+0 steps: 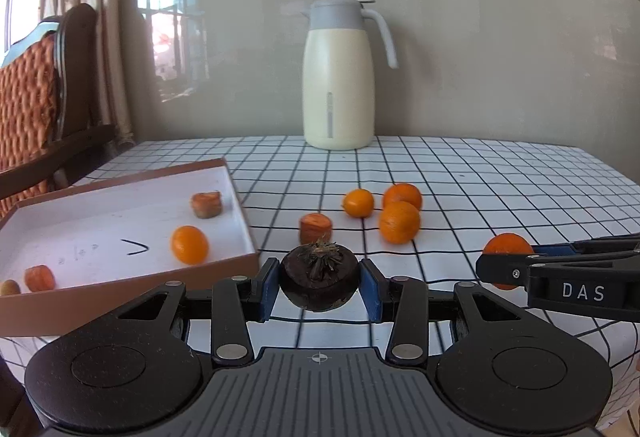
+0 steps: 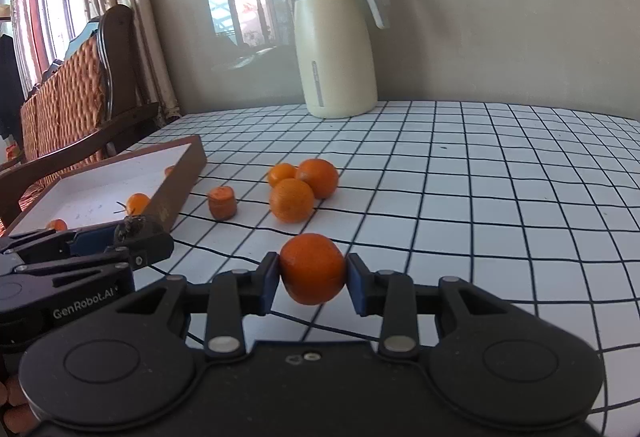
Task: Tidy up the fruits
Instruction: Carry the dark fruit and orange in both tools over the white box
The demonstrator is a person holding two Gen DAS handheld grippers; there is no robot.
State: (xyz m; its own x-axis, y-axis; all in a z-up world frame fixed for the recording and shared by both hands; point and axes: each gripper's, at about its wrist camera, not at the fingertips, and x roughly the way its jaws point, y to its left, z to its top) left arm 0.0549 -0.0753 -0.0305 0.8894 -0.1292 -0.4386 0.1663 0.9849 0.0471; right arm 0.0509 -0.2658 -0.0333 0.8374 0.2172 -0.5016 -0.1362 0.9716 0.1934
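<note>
My left gripper (image 1: 319, 283) is shut on a dark brown mangosteen (image 1: 319, 277) and holds it just right of the brown tray (image 1: 132, 277). The tray holds a small orange (image 1: 189, 244), a carrot piece (image 1: 206, 204) and more pieces at its near left. My right gripper (image 2: 313, 273) is shut on an orange (image 2: 313, 268) above the cloth; it also shows in the left wrist view (image 1: 505, 251). Three oranges (image 1: 399, 222) and a carrot chunk (image 1: 315, 228) lie on the checked cloth. The left gripper shows in the right wrist view (image 2: 136, 237).
A cream thermos jug (image 1: 339, 77) stands at the back of the table by the wall. A wooden chair with an orange woven cushion (image 1: 28, 109) stands left of the table. The tablecloth (image 1: 500, 189) stretches to the right.
</note>
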